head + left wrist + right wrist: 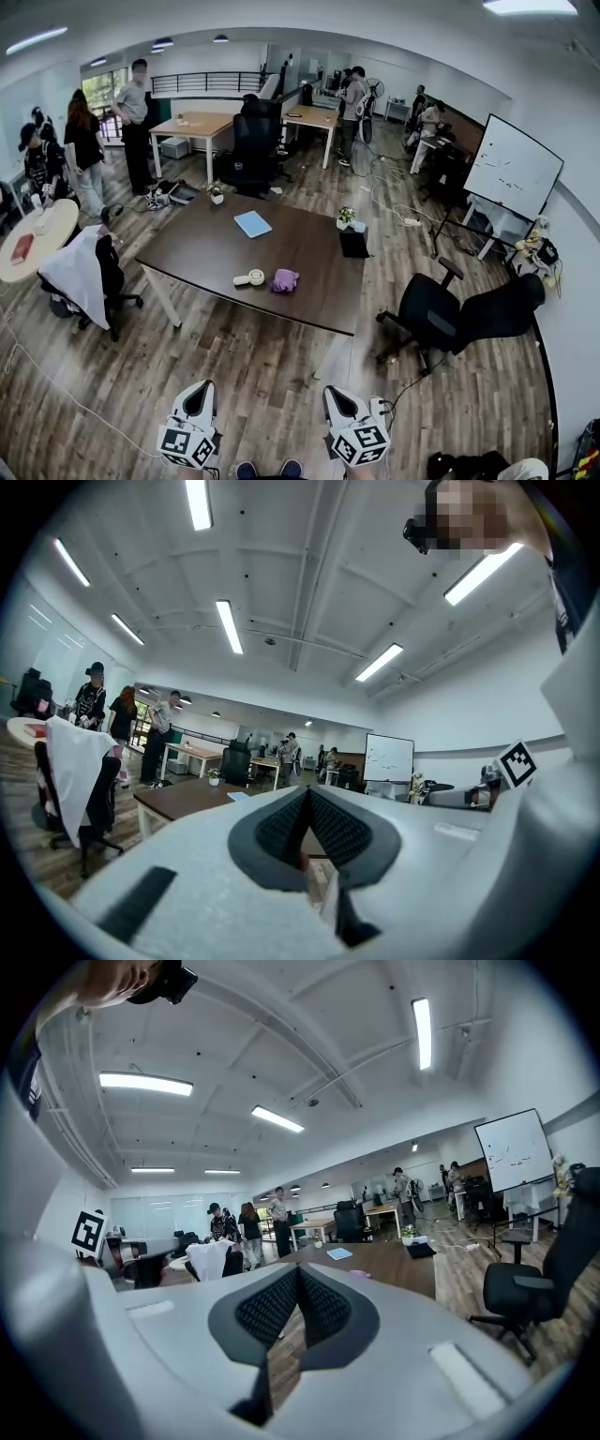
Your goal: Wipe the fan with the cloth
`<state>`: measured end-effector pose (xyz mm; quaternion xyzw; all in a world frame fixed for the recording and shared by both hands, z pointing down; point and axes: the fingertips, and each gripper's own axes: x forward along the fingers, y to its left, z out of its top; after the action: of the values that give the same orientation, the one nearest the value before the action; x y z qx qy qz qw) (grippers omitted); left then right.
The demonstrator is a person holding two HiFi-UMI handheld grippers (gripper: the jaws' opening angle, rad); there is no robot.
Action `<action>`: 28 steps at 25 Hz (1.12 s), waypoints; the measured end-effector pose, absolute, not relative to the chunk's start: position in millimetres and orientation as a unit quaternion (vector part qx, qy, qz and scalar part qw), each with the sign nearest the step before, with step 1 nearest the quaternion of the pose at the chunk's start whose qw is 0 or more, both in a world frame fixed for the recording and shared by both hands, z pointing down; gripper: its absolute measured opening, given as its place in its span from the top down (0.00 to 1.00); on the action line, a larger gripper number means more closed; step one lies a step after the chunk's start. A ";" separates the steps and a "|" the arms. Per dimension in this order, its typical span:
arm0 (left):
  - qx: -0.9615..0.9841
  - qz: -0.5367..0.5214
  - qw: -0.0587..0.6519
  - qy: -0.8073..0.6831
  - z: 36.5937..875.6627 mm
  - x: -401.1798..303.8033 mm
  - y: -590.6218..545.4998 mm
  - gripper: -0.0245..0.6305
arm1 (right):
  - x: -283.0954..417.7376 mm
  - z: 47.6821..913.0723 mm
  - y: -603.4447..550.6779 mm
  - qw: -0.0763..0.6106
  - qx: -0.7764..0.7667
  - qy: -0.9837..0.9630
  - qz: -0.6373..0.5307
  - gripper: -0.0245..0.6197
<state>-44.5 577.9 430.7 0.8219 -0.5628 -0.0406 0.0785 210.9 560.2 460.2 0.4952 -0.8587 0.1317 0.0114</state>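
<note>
Far left: a round table (42,234) carries a red book (21,248). Just right of it stands a chair (103,281) draped with a white garment (77,267). Several people stand behind it. The centre holds a dark table (309,281). A potted plant (217,194) sits near its far left corner. A blue notebook (252,223) lies flat toward the far edge. The fan (249,277), small and white, lies near the front edge, about midway along it. The cloth (284,280), purple and bunched, lies just right of the fan at the same edge. Whether the two touch cannot be resolved. A second plant (346,217) and a black object (354,242) sit near the right edge. To the right of the table are a black office chair (450,314) and, further back, a whiteboard (513,167). The left gripper (199,394) and right gripper (339,401) hang side by side over the wooden floor (272,375), well apart from the table and pointing toward it. In each gripper view the jaws are fully together, pad against pad, with nothing between them. Neither gripper touches the fan or the cloth.
</note>
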 end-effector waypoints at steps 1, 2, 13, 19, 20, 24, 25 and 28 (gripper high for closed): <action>0.822 -0.041 0.079 -0.562 431.2 -42.6 576.8 0.96 | 212.7 459.7 559.0 0.011 0.496 -0.858 0.132 0.95; 0.823 -0.042 0.080 -0.561 431.8 -40.5 575.9 0.96 | 214.4 459.6 558.0 0.011 0.496 -0.858 0.132 0.95; 0.814 -0.040 0.077 -0.575 437.4 -27.3 572.2 0.96 | 230.0 465.9 545.8 0.018 0.488 -0.863 0.129 0.95; 0.803 -0.032 0.070 -0.591 442.0 -17.3 578.7 0.96 | 243.8 467.4 544.1 0.017 0.480 -0.868 0.125 0.95; 0.802 -0.031 0.069 -0.593 442.0 -16.2 579.9 0.96 | 245.7 467.9 543.7 0.017 0.480 -0.868 0.125 0.95; 0.796 -0.030 0.070 -0.600 442.4 -14.9 578.5 0.96 | 250.8 469.2 535.2 0.021 0.479 -0.869 0.124 0.95; 0.795 -0.030 0.070 -0.602 442.5 -16.2 576.5 0.96 | 250.8 469.2 531.3 0.023 0.478 -0.869 0.123 0.95; 0.789 -0.034 0.070 -0.610 447.2 -25.1 564.7 0.96 | 246.9 469.8 517.0 0.026 0.479 -0.869 0.118 0.95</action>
<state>-25.1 564.7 447.2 0.7888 -0.6097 -0.0339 0.0701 246.9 517.0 469.8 0.4794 -0.8692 0.1179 0.0262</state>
